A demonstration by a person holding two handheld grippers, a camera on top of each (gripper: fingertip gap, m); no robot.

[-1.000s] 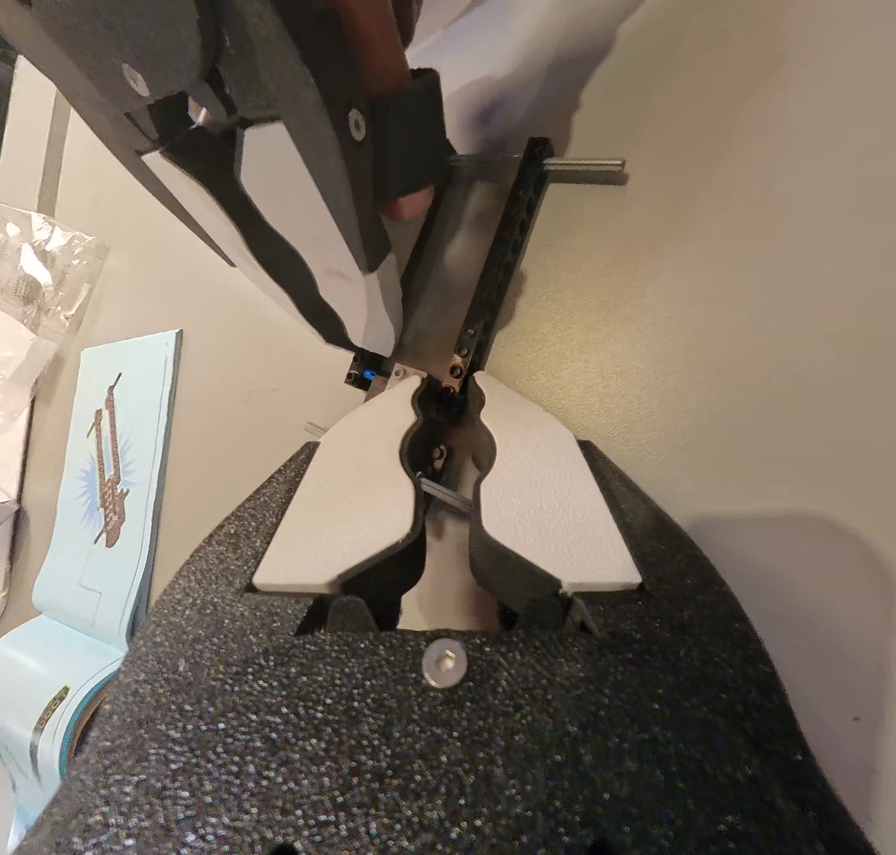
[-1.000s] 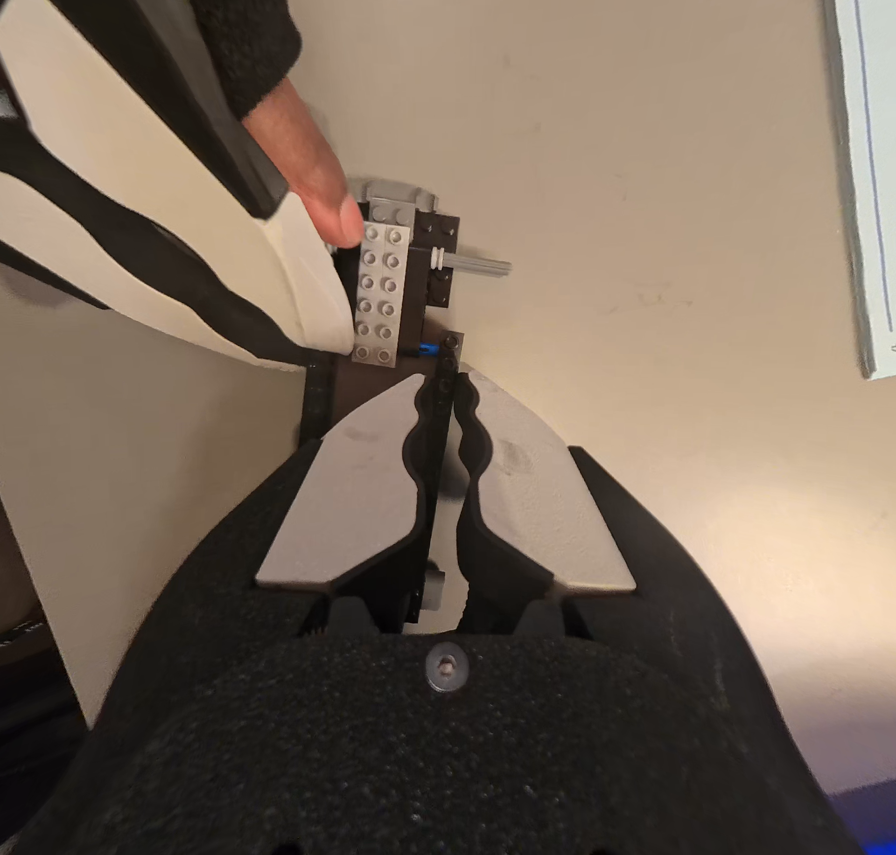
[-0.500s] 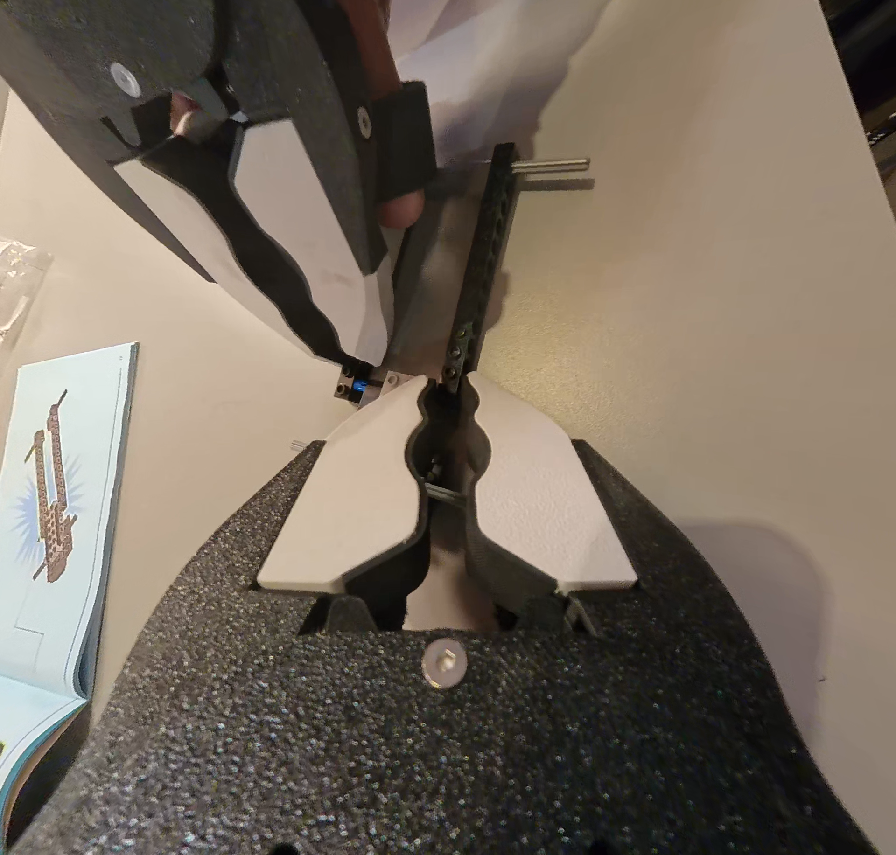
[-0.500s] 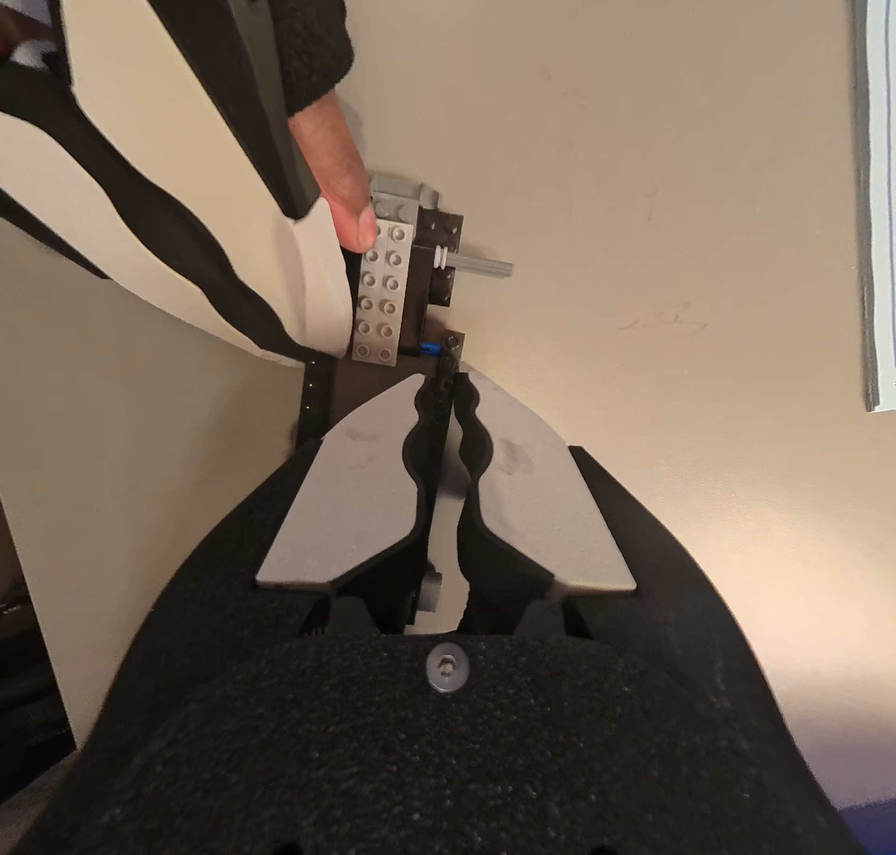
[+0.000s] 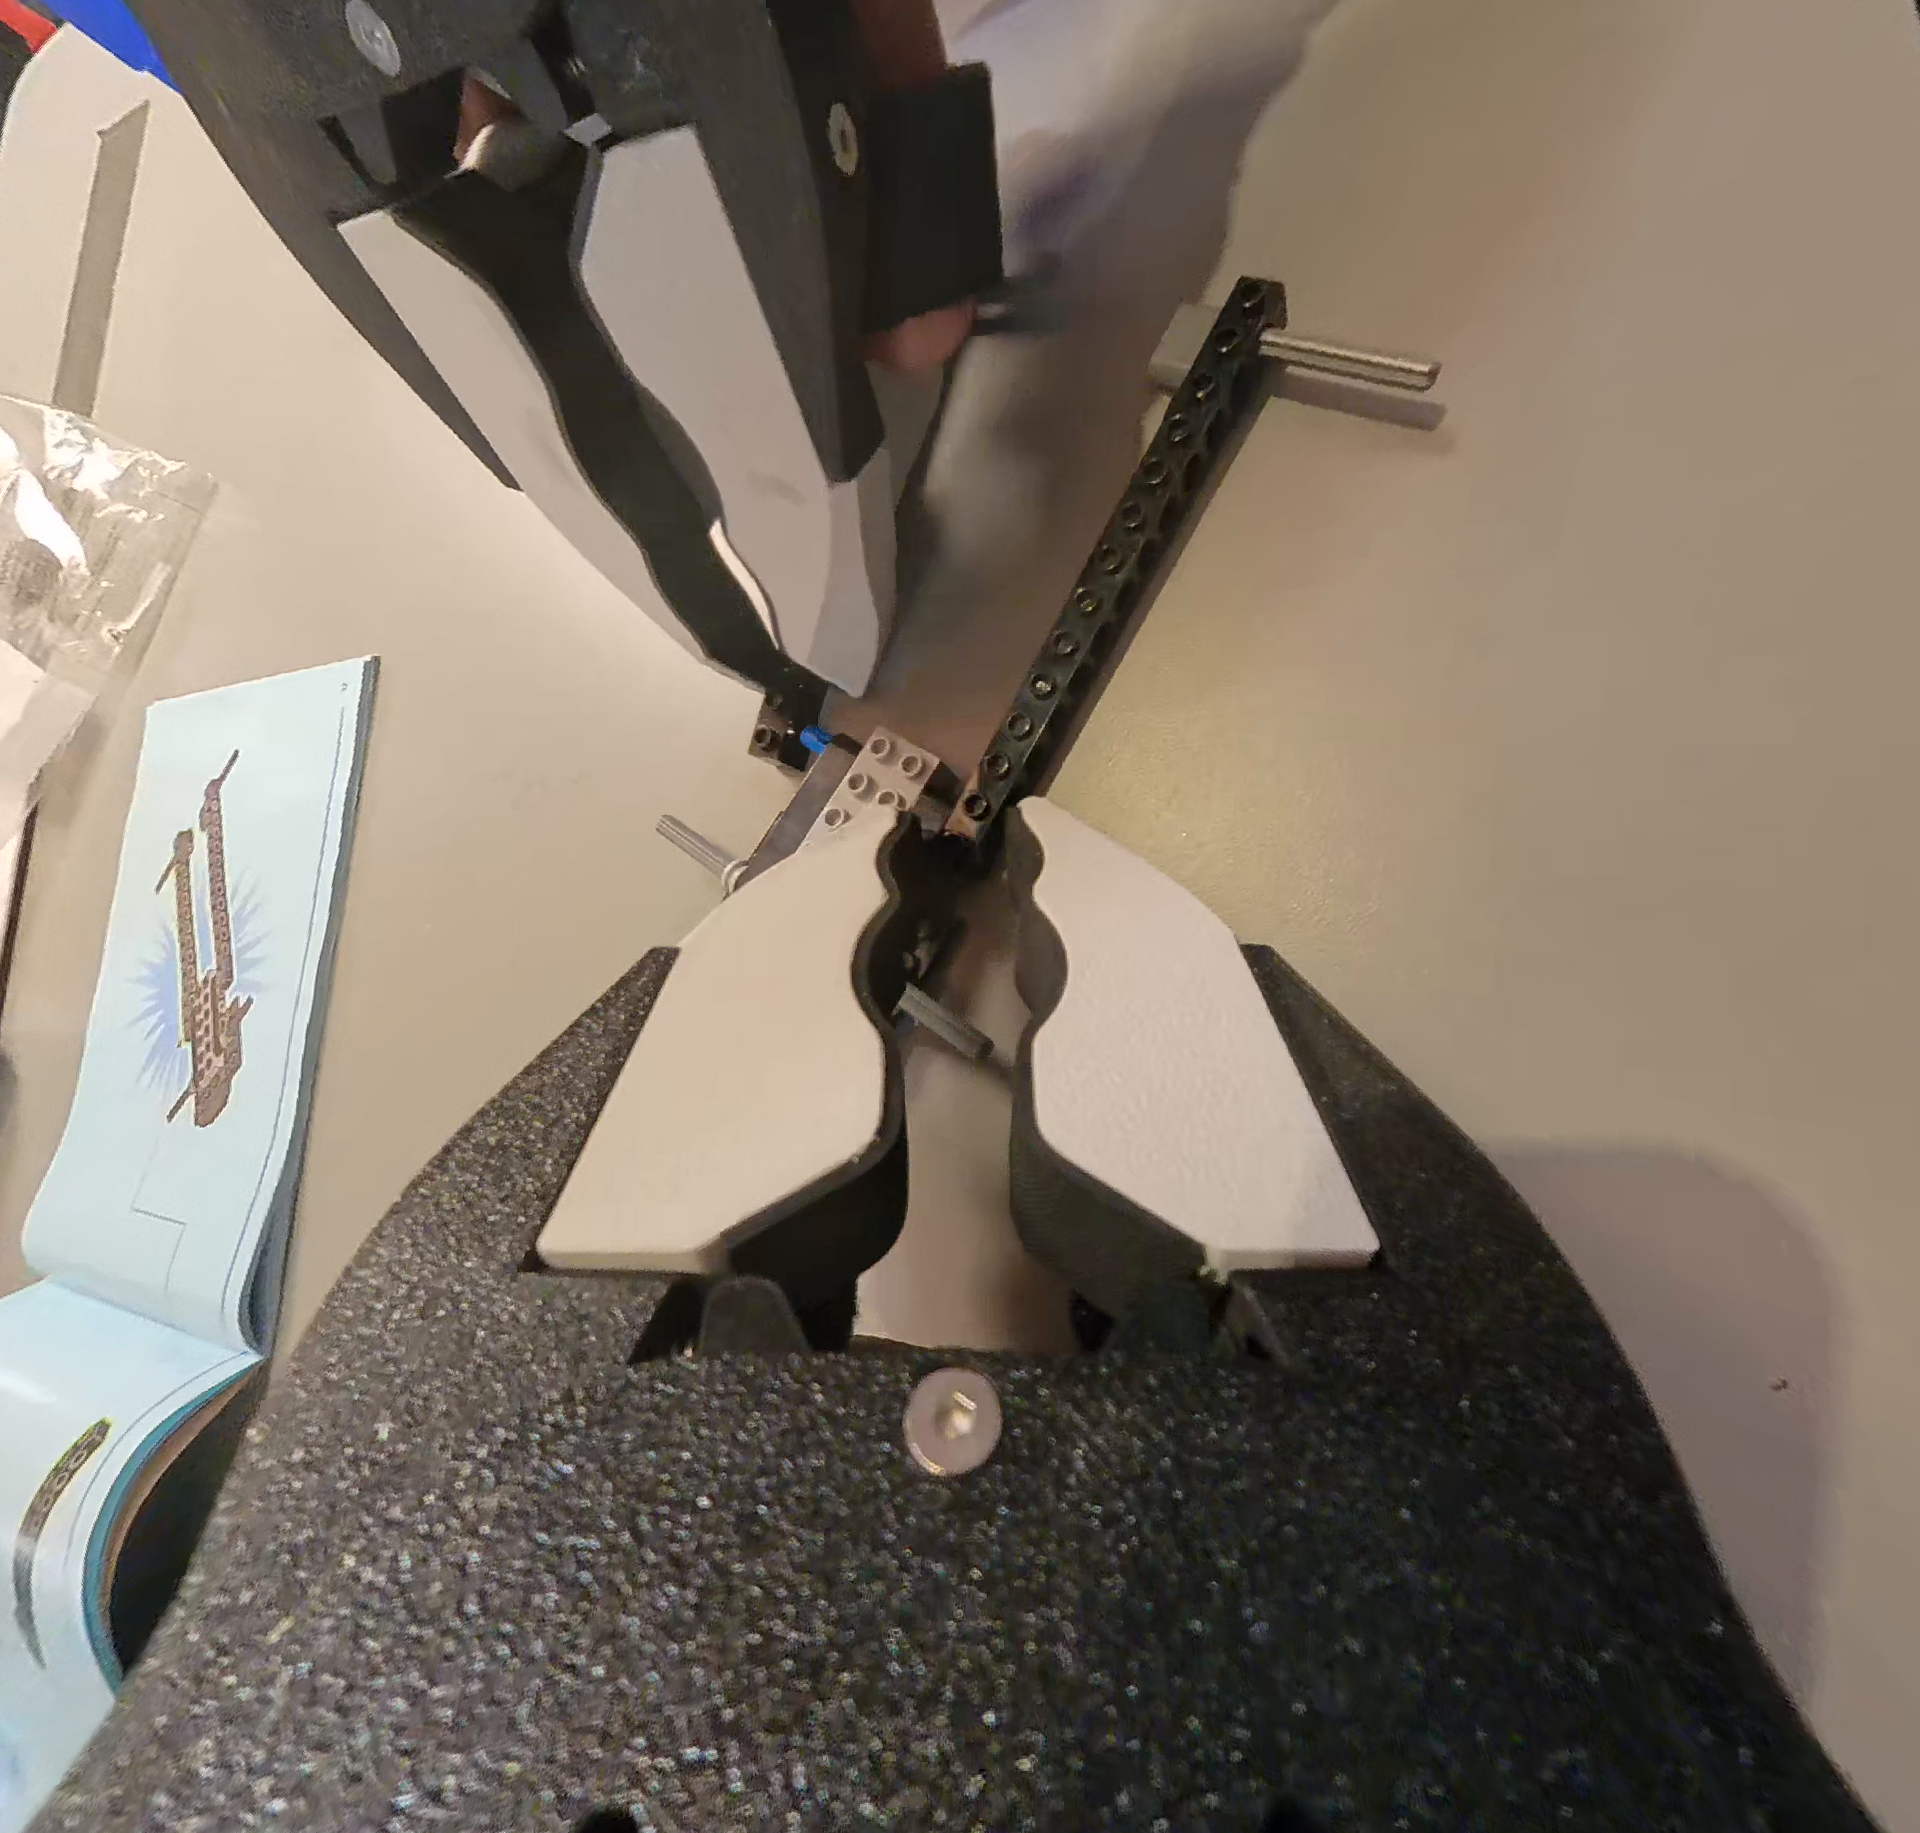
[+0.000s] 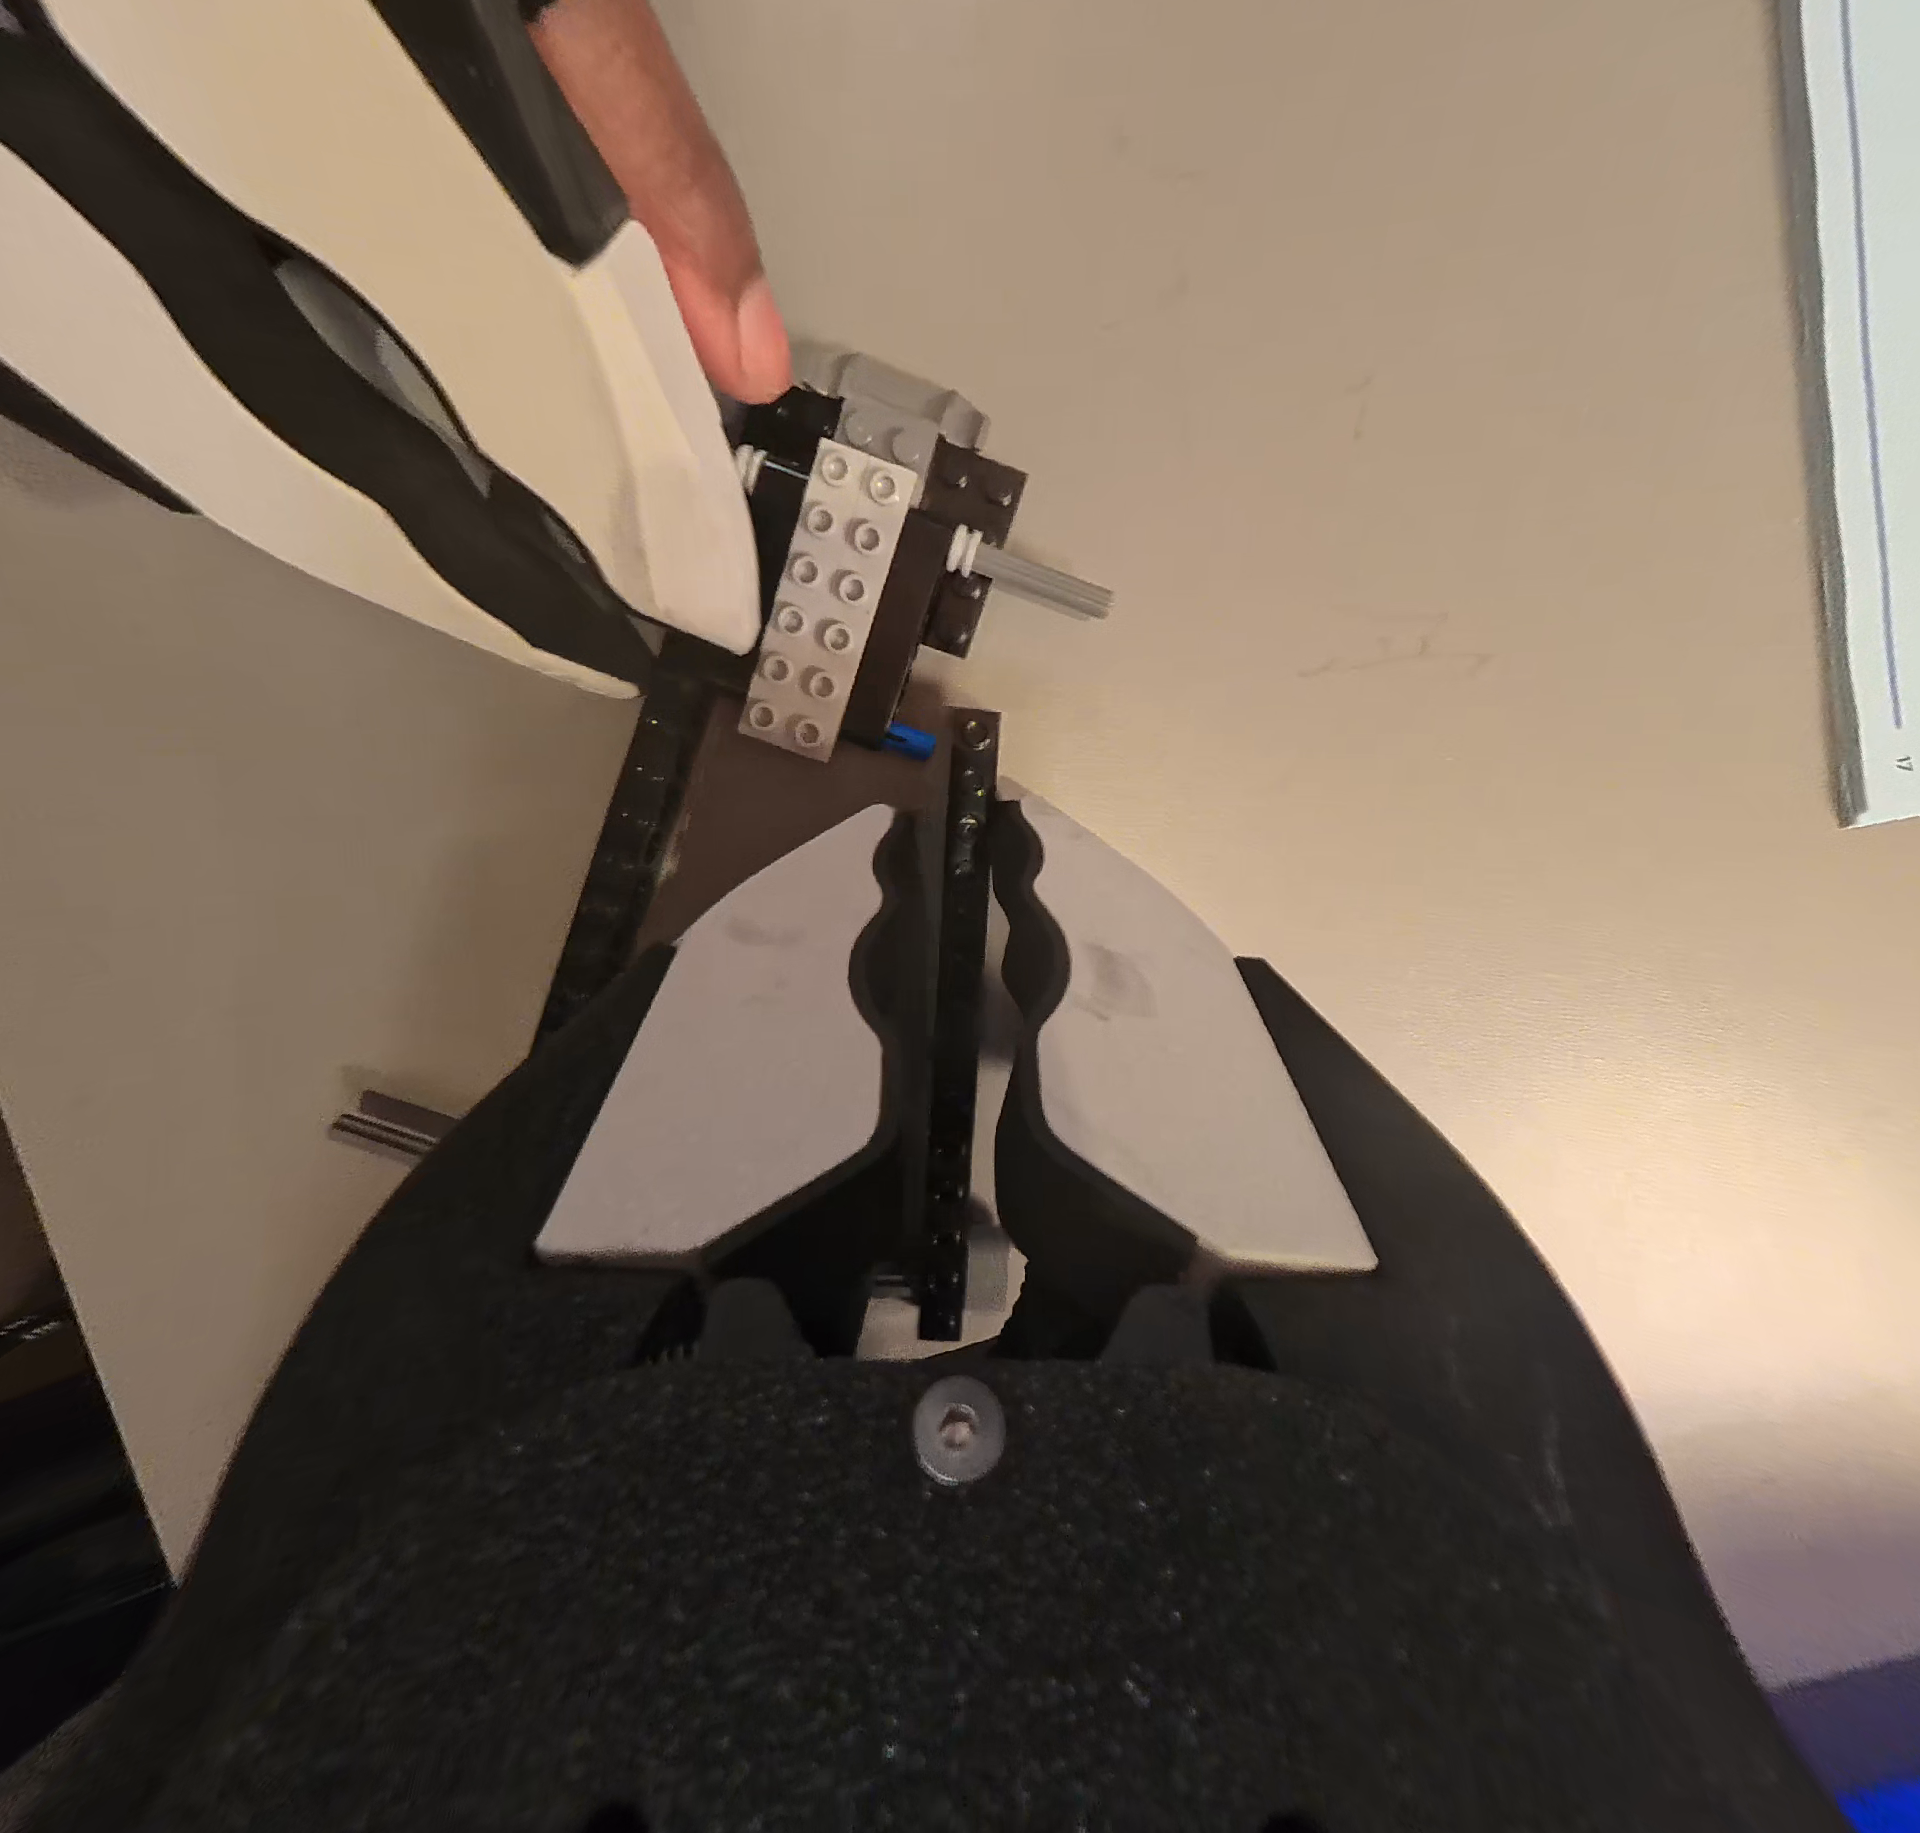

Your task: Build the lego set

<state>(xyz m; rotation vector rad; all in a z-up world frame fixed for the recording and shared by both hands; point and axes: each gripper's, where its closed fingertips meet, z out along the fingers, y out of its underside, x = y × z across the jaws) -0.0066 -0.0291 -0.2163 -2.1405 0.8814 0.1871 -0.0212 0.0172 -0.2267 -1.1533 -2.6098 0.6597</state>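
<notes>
Black perforated beams: two counted, joined into one brick assembly on beige table (image 5: 1558,744).

Left gripper (image 5: 961,833): narrow gap; beam end (image 5: 982,807) seen between tips; whether pads press cannot be told.

Right gripper (image 6: 961,817): narrow; other beam (image 6: 961,1004) lies between pads, gap seen at left pad.

Grey studded plate (image 6: 826,604): one. Grey axles: three seen.

Free table at right. Open booklet (image 5: 208,952) and clear bag (image 5: 73,557) at left edge.
</notes>
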